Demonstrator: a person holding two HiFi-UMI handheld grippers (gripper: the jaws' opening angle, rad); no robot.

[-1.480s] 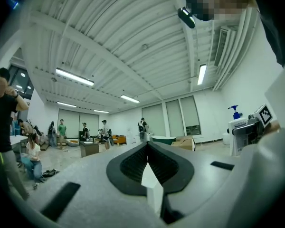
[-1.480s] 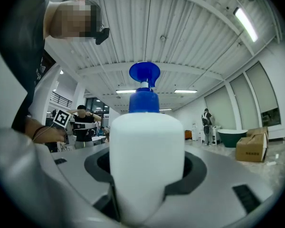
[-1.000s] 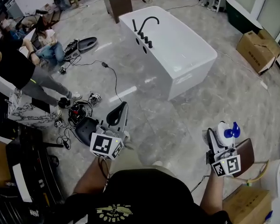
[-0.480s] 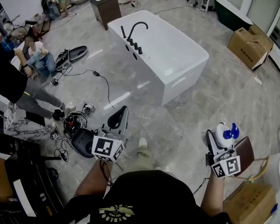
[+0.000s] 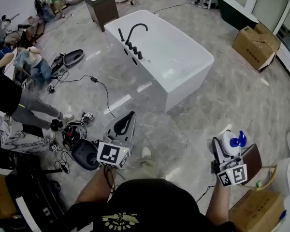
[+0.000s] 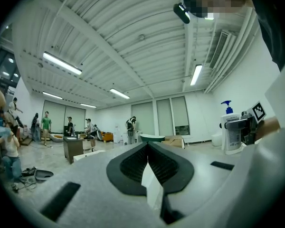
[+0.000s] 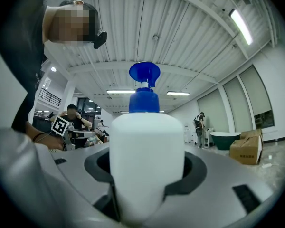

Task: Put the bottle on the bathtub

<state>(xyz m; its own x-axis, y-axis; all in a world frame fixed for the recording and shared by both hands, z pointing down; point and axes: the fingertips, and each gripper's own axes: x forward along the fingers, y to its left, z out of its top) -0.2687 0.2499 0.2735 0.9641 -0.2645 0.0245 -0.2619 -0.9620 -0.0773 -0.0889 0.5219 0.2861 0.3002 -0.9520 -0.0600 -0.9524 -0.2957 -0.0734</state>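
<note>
A white bottle (image 5: pixel 230 142) with a blue pump top stands upright in my right gripper (image 5: pixel 226 149), at the lower right of the head view. The right gripper view shows the bottle (image 7: pixel 146 160) clamped between the jaws, its blue pump pointing at the ceiling. The white bathtub (image 5: pixel 179 62) with a black tap (image 5: pixel 134 34) stands on the floor far ahead, well apart from both grippers. My left gripper (image 5: pixel 123 126) is at the lower middle, jaws closed together on nothing. The left gripper view shows the bottle (image 6: pixel 232 133) off to the right.
Black cases and cables (image 5: pixel 82 149) lie on the marble floor at the left, near a seated person (image 5: pixel 17 100). Cardboard boxes (image 5: pixel 253 40) stand at the right, a brown cabinet (image 5: pixel 102 8) beyond the tub. A dark green tub (image 5: pixel 239 11) is at the back right.
The view has advanced toward the bathtub, which now sits slightly lower and nearer. Both grippers keep their places, the right still holding the bottle.
</note>
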